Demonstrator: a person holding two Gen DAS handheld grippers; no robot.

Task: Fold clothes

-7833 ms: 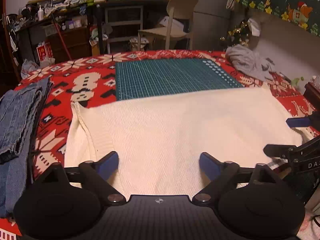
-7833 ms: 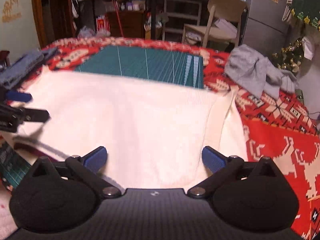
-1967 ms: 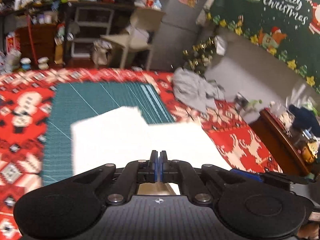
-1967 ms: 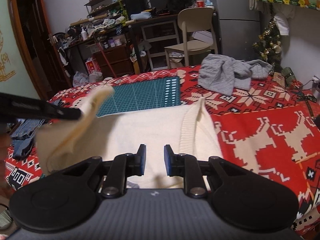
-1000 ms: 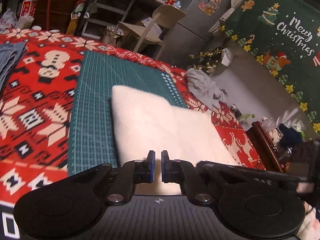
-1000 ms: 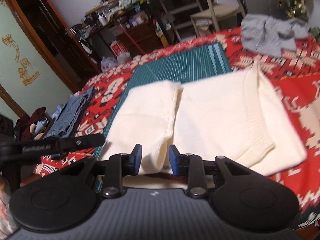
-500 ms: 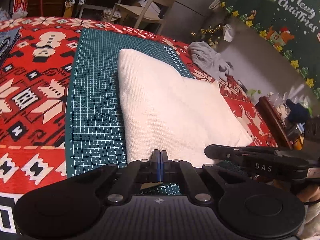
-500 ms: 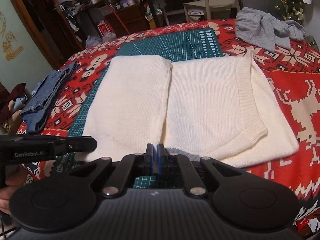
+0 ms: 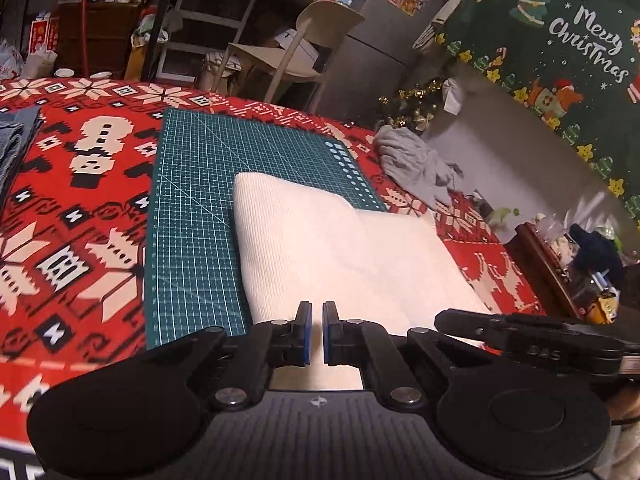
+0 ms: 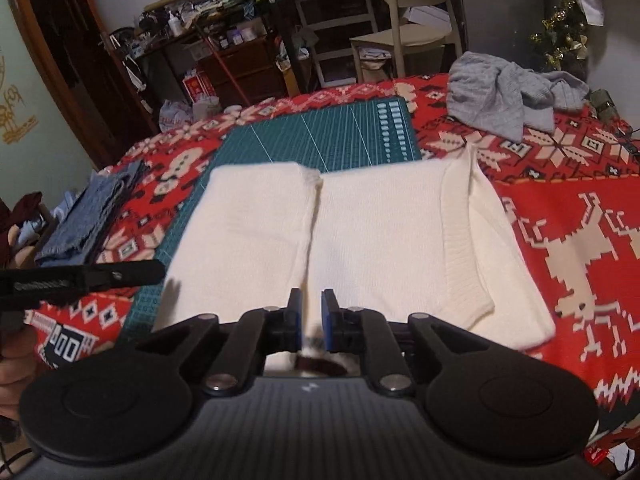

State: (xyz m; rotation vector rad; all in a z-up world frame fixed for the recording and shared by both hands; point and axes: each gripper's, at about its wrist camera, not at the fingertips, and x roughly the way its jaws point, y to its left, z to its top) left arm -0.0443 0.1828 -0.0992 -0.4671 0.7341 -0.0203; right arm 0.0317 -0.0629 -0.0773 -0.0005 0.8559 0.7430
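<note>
Both claws, your left claw point(image 9: 316, 332) and right claw point(image 10: 311, 320), stood narrowly parted and held nothing. Your cream knit sweater point(image 10: 340, 240) lay part-folded at twelve o'clock on the desk point(image 10: 580, 208); soft, floppy, best pinched at its ribbed hem point(image 10: 460, 248).

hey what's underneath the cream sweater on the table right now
The cream sweater lies on a green cutting mat and red patterned tablecloth. How far the mat runs beneath it is covered.

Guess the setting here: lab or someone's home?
Most likely a lived-in home room, decorated for Christmas. A Merry Christmas banner hangs on the wall, a fridge with magnets stands behind a chair, and cluttered shelves line the back. The cream sweater lies on a red holiday tablecloth.
</note>
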